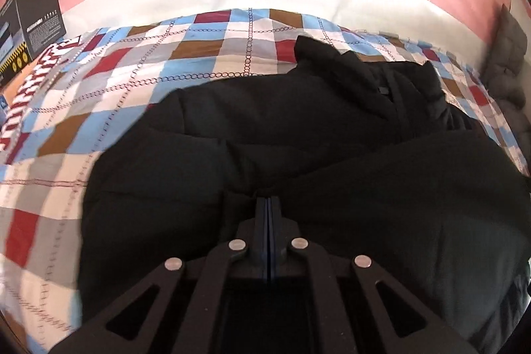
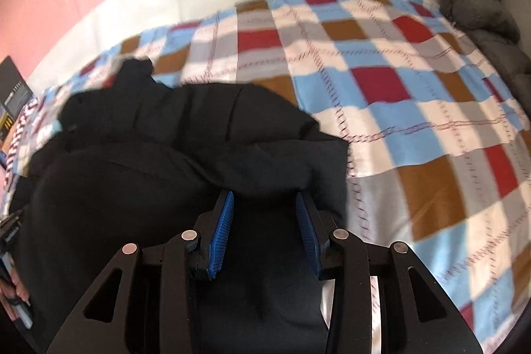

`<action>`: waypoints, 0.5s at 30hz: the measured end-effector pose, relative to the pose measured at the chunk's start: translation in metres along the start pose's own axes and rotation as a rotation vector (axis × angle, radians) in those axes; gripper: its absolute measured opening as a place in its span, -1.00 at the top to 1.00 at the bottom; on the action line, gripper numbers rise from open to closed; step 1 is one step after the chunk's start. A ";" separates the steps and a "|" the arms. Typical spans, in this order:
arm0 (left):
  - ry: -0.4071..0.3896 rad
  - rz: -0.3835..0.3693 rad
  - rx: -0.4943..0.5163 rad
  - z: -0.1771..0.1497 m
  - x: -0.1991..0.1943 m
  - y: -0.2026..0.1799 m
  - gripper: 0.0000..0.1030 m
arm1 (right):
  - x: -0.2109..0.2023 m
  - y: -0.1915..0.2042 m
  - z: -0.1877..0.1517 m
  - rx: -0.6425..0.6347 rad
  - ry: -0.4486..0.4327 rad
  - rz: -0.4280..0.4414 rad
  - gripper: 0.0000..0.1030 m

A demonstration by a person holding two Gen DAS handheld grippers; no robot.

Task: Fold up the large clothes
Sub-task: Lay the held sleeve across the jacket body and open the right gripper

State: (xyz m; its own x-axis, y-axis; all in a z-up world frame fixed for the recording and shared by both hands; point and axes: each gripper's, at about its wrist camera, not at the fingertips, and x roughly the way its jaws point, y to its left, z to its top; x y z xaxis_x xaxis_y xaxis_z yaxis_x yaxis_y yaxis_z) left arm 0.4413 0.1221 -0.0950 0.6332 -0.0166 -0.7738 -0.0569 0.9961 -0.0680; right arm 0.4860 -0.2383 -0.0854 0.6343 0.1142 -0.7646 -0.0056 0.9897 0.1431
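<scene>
**Black jacket gripped at its near hem**

Left view: my left tool [image 1: 268, 199] is pressed together, pinching the black jacket [image 1: 298, 128], which stretches away across the checked bed [image 1: 199, 55].

Right view: my right tool [image 2: 264, 198] clamps a thick fold of jacket [image 2: 166, 155]; its bulk lies far-left.

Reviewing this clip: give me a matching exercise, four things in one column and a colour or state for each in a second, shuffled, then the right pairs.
Things:
1. left gripper
2. right gripper
3. jacket
4. bedspread

Colours or states:
A. checked in red, blue, brown and white
B. jaws apart, with black fabric between the blue pads
C. black, padded, lying on the bed
D. jaws pressed together

Pairs: 1-D, 2-B, 3-C, 4-A
</scene>
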 end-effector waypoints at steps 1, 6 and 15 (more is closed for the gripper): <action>-0.007 -0.009 -0.006 0.000 -0.014 0.002 0.94 | -0.011 -0.001 -0.002 0.007 -0.015 0.022 0.24; -0.096 -0.099 -0.011 -0.035 -0.084 0.007 0.94 | -0.064 -0.006 -0.048 -0.031 -0.046 0.071 0.24; 0.012 -0.079 -0.030 -0.064 -0.051 0.010 0.93 | -0.031 -0.002 -0.074 -0.112 0.076 -0.007 0.22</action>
State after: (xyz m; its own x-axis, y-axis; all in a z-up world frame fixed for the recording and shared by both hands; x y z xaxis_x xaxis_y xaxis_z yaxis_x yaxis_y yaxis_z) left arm 0.3592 0.1274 -0.0968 0.6271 -0.0961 -0.7730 -0.0307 0.9885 -0.1478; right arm 0.4094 -0.2370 -0.1088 0.5746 0.1092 -0.8111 -0.0907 0.9935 0.0694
